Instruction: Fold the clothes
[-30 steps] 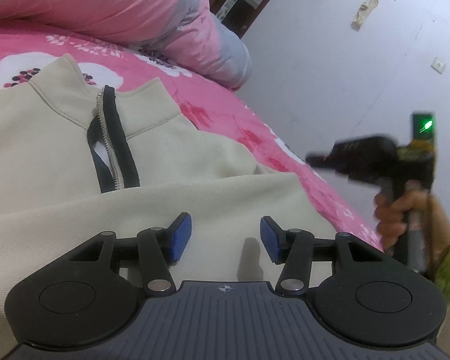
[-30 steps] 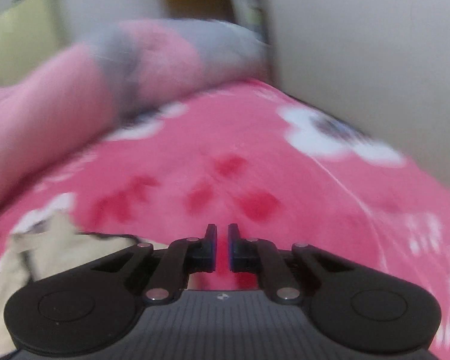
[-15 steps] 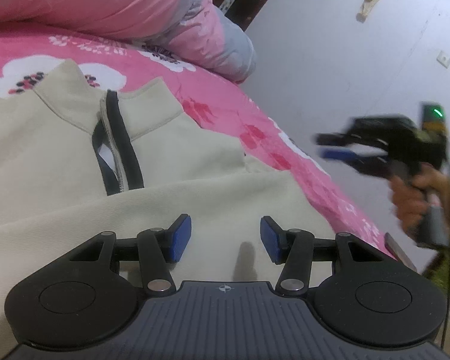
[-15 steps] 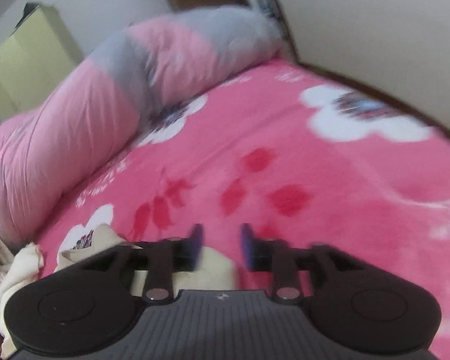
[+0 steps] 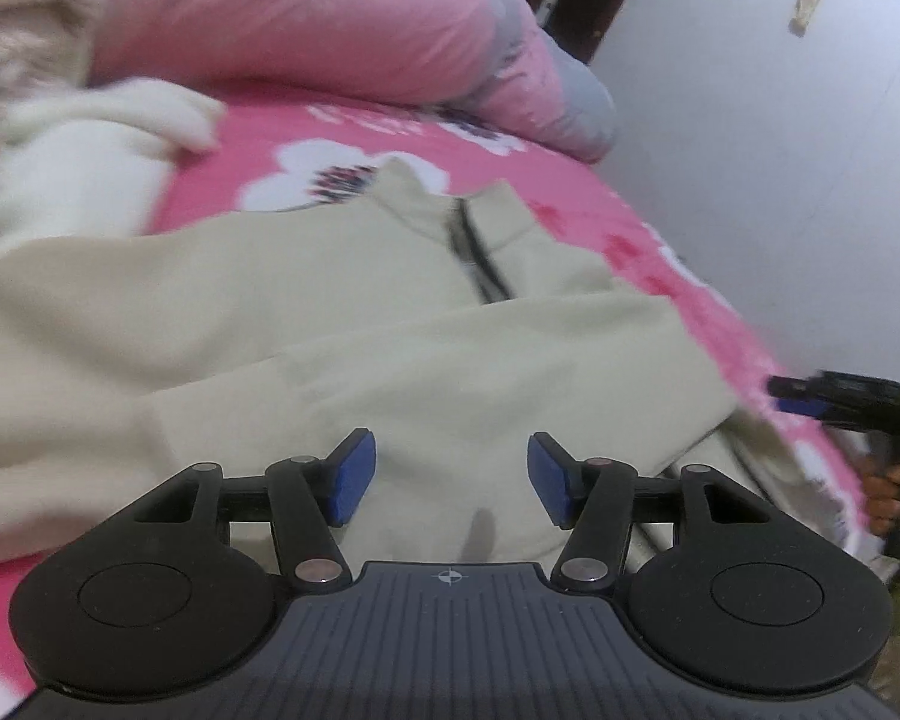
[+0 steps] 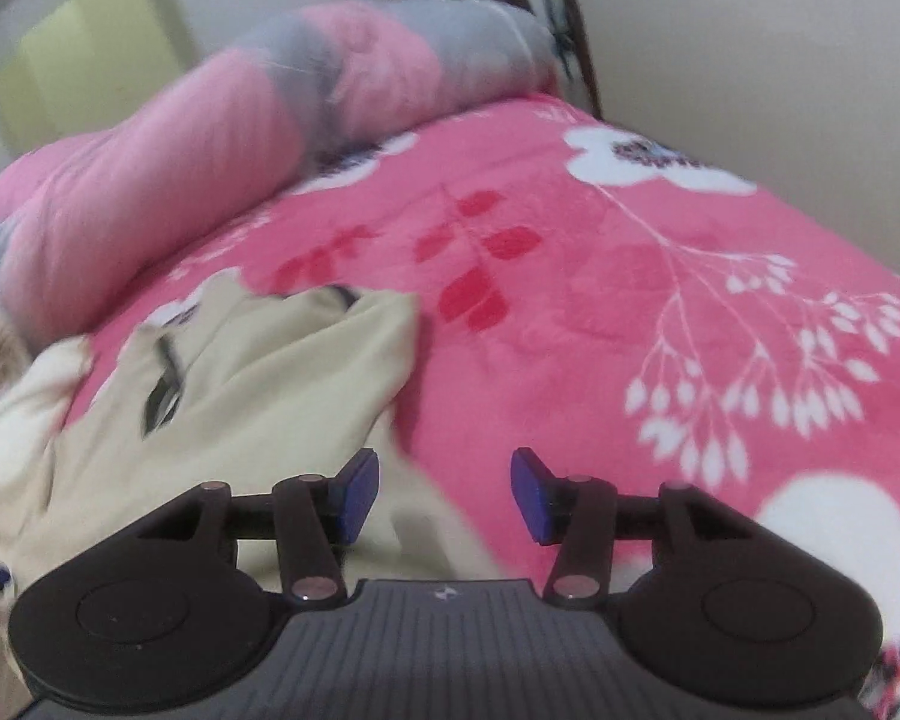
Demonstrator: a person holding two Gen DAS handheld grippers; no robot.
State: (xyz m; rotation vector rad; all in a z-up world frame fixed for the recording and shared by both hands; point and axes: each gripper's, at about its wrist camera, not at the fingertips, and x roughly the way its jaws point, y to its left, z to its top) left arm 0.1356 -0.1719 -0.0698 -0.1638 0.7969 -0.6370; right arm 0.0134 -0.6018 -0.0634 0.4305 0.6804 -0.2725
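A beige zip-collar sweatshirt (image 5: 342, 324) lies spread on the pink flowered bed (image 5: 678, 276), one sleeve folded across its chest. My left gripper (image 5: 450, 480) hovers above the lower part of the garment, its jaws opening, nothing between the blue pads. In the right wrist view the same sweatshirt (image 6: 258, 384) lies at the left. My right gripper (image 6: 444, 495) hangs over its right edge where cloth meets blanket, jaws opening and empty. The right gripper (image 5: 810, 399) also shows at the left view's right edge, held by a hand (image 5: 894, 486).
A rolled pink and grey quilt (image 5: 342, 30) lies along the head of the bed. White and knitted clothes (image 5: 84, 162) are heaped at the upper left. A white wall (image 5: 780, 150) runs along the bed's right side. A pale green cabinet (image 6: 84, 60) stands behind.
Both grippers pulled back from the sweatshirt, so more of it shows. The right gripper went from shut to open and dropped lower at the bed's side. The left jaws widened a little.
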